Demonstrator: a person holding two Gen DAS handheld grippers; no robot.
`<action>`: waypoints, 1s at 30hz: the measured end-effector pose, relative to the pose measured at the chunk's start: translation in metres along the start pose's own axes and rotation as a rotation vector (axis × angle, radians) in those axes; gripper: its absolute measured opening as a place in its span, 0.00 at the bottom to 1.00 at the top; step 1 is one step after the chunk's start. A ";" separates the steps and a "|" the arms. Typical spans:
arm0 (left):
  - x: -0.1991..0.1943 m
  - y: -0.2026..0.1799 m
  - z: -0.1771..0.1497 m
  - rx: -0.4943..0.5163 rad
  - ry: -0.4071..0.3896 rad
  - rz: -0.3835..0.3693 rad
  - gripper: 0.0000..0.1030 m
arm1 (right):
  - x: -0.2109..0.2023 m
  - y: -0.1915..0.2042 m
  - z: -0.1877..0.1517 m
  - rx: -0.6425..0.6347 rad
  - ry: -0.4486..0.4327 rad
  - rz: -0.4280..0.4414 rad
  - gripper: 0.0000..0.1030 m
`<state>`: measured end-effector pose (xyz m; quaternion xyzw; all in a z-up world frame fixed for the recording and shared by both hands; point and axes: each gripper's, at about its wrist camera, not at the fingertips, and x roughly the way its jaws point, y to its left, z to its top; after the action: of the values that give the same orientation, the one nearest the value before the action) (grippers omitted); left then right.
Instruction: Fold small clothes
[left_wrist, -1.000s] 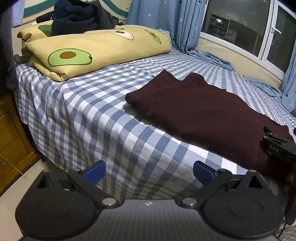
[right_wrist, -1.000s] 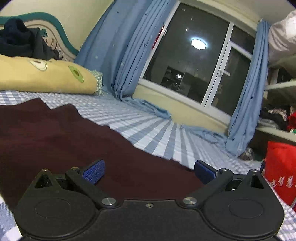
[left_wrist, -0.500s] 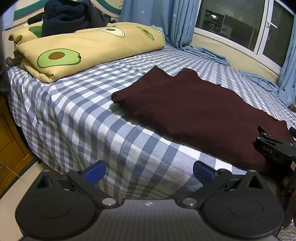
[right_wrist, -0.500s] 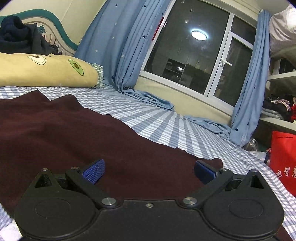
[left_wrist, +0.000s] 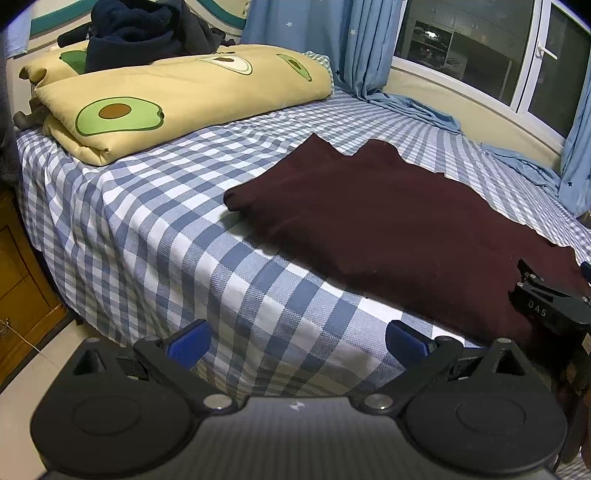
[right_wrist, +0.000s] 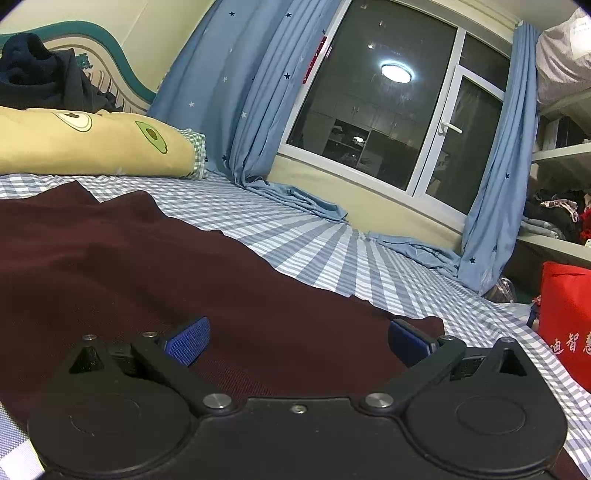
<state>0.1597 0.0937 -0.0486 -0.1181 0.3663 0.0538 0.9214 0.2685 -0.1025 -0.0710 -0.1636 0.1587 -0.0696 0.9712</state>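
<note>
A dark maroon garment (left_wrist: 388, 218) lies spread flat on the blue-and-white checked bed sheet (left_wrist: 177, 221), reaching toward the bed's near edge. My left gripper (left_wrist: 295, 338) is open, off the bed's near edge and left of the garment, with nothing between its blue pads. In the left wrist view the right gripper's black body (left_wrist: 546, 306) shows at the far right, over the garment's near right corner. My right gripper (right_wrist: 297, 338) stands open low over the maroon garment (right_wrist: 147, 258), nothing held.
A folded yellow avocado-print quilt (left_wrist: 177, 92) with a dark blue garment (left_wrist: 140, 29) on it lies at the bed's head. Blue star curtains (right_wrist: 240, 92) and a window (right_wrist: 388, 110) line the far side. A red bag (right_wrist: 565, 321) stands right; a wooden cabinet (left_wrist: 22, 273) left.
Both grippers stay open. The left view has shifted slightly, with the garment a little farther right than half a second ago. The right gripper has tilted and edged forward over the garment.
</note>
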 end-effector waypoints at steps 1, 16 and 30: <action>0.000 -0.001 0.000 0.003 0.000 -0.002 0.99 | 0.000 0.000 0.000 0.001 0.000 0.000 1.00; 0.013 0.000 0.016 -0.039 -0.035 -0.019 0.99 | 0.004 -0.008 0.002 0.033 0.015 0.034 1.00; 0.067 0.028 0.064 -0.234 -0.035 -0.196 0.99 | 0.005 -0.012 0.002 0.080 0.034 0.074 1.00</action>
<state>0.2452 0.1380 -0.0547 -0.2590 0.3280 0.0080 0.9085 0.2726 -0.1136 -0.0667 -0.1175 0.1781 -0.0427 0.9760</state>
